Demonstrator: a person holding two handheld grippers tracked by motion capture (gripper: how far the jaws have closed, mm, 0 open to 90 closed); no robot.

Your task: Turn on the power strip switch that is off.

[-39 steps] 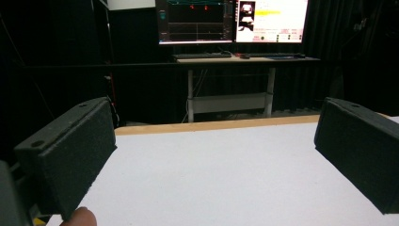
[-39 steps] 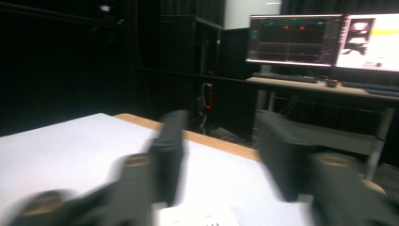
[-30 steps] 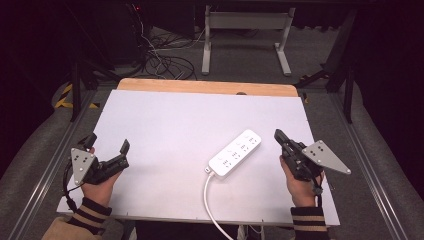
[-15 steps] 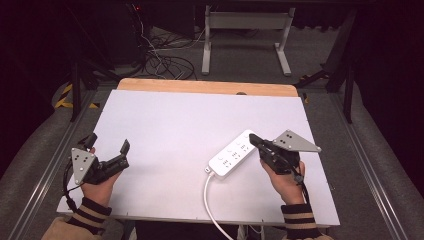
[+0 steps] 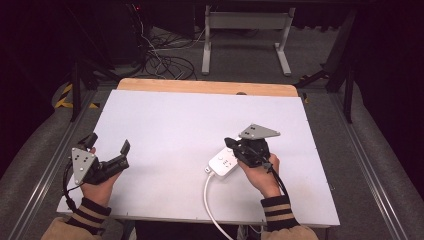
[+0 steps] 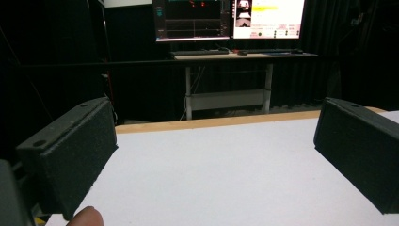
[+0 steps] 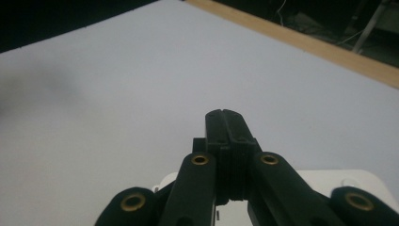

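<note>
Since the earlier frames the right gripper [image 5: 231, 143] has been carried leftward from the right edge of the bench [image 5: 165, 120] to a place over the power strip [image 5: 223, 162], while the left gripper [image 5: 107, 145] has been kept where it was.

At the left, the left gripper is held in a hand [image 5: 95, 182] resting near the front left corner of the bench. Its jaws are spread wide apart, and nothing is held between them; in the left gripper view bare white bench top [image 6: 221, 174] is seen between the two black pads [image 6: 75, 150].

Farther right, the white power strip is seen lying on the bench directly under the right gripper, its far end covered by the gripper body, its near end and white cable [image 5: 210, 200] left showing towards the person. The right gripper's jaws are pressed fully together, and nothing is clamped between them; in the right gripper view [image 7: 229, 123] the strip [image 7: 339, 181] is seen just below and behind the closed tips. Whether the tips are touching the strip cannot be told.
</note>
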